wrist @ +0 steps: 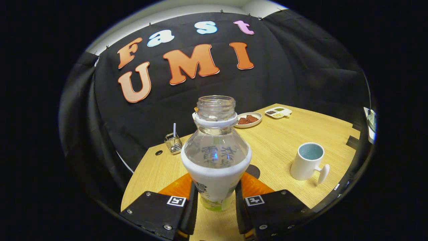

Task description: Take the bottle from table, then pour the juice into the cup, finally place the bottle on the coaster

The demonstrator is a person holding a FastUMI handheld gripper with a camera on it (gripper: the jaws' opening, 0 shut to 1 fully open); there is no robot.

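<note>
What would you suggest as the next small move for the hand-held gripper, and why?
Probably carry the bottle toward the cup beyond the fingers. The hand-held gripper appears shut on the bottle's lower body, the bottle stands upright with its cap off, and the cup sits apart on the table, so pouring seems next.

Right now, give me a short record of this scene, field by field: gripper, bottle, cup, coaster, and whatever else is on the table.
gripper: gripper with both fingers pressed on the bottle's lower body
bottle: bottle upright, uncapped, between the fingers
cup: white mug beyond the fingers to the right, upright, handle toward the camera
coaster: dark round coaster partly hidden behind the bottle
table: wooden table
other items: plate of brown pieces, divided dish, wire holder at the far left edge
</note>
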